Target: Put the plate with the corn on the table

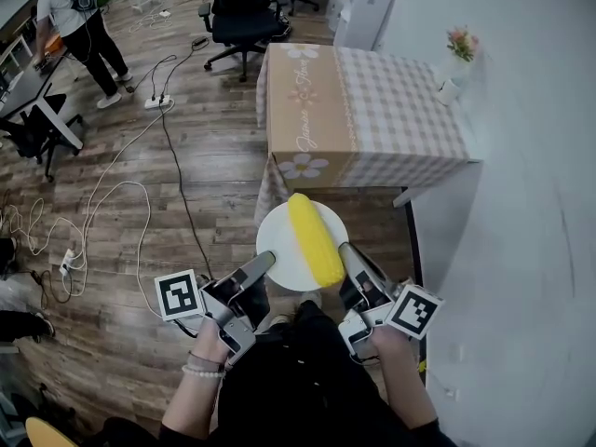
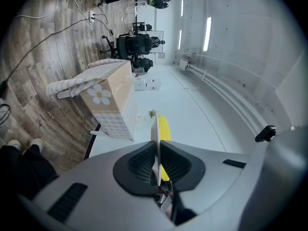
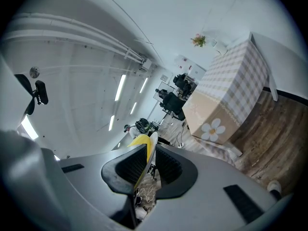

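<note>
The round white plate (image 1: 279, 242) with the yellow corn cob (image 1: 313, 240) hangs short of the near edge of the checked-cloth desk (image 1: 400, 110), its rim clenched in your left tongs (image 1: 264, 263) and right tongs (image 1: 347, 252). You are mid-carry; next, bring it over the desk, level, and lower.

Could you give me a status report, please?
Both shut on round white plate: left hand-held gripper, right hand-held gripper. It carries yellow corn cob, short of checked-cloth table. Small flower vase at far corner only.

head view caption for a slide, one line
Left gripper and right gripper clamp opposite rims of the plate carrying the corn, near the cloth-covered table.
</note>
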Demonstrator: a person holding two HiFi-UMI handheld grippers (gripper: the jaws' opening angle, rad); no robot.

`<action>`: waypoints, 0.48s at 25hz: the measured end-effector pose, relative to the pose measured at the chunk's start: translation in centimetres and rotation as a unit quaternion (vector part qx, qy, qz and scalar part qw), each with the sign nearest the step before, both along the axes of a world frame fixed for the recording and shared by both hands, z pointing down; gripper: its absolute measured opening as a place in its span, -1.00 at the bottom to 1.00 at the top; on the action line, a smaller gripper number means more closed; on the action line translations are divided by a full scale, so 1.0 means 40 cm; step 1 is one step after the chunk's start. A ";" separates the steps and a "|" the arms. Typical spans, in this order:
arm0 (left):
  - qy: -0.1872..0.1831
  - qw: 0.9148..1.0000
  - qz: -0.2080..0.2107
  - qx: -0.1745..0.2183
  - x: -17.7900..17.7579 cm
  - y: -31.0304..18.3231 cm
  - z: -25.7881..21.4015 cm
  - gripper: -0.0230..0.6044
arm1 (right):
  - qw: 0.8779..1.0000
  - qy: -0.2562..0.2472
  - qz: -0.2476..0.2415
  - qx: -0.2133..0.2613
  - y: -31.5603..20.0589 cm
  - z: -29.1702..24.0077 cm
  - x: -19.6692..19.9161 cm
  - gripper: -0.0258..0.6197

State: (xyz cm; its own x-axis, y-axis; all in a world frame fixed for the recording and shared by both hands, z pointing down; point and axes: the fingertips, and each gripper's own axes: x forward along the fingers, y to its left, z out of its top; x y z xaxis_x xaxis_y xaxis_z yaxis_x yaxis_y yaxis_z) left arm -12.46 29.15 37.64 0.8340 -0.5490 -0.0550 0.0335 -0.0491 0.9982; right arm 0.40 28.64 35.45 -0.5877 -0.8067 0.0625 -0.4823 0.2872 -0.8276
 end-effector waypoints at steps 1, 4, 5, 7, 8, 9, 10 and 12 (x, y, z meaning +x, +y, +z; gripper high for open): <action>0.000 1.000 -0.001 0.000 -0.001 -0.004 0.000 -0.80 | 1.000 -0.001 0.000 0.000 -0.005 0.000 -0.001 -0.67; -0.002 1.000 -0.002 -0.001 0.000 -0.018 0.000 -0.80 | 1.000 -0.003 0.000 -0.002 -0.019 0.003 0.000 -0.67; -0.003 1.000 -0.002 -0.001 0.002 -0.022 0.000 -0.80 | 1.000 -0.003 -0.001 -0.002 -0.024 0.004 0.002 -0.67; -0.005 1.000 -0.001 -0.001 0.007 -0.031 0.000 -0.80 | 1.000 -0.002 -0.003 -0.001 -0.036 0.004 0.007 -0.67; -0.006 1.000 -0.001 -0.001 0.011 -0.036 -0.001 -0.80 | 1.000 -0.002 -0.003 0.000 -0.042 0.003 0.010 -0.67; -0.006 1.000 -0.001 -0.001 0.014 -0.042 -0.002 -0.80 | 1.000 -0.003 -0.004 0.000 -0.047 0.001 0.013 -0.67; -0.006 1.000 -0.001 0.000 0.019 -0.048 -0.003 -0.80 | 1.000 -0.004 -0.004 0.001 -0.053 0.001 0.018 -0.66; -0.007 1.000 -0.001 0.000 0.030 -0.060 -0.004 -0.80 | 1.000 -0.005 -0.002 0.000 -0.066 0.001 0.029 -0.67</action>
State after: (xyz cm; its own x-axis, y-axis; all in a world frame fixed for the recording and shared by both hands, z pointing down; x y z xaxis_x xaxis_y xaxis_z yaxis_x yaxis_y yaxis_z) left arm -11.27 26.73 37.48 0.8334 -0.5510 -0.0439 0.0203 -0.0488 0.9986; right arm 1.57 26.01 35.48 -0.5918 -0.8041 0.0567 -0.4734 0.2897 -0.8319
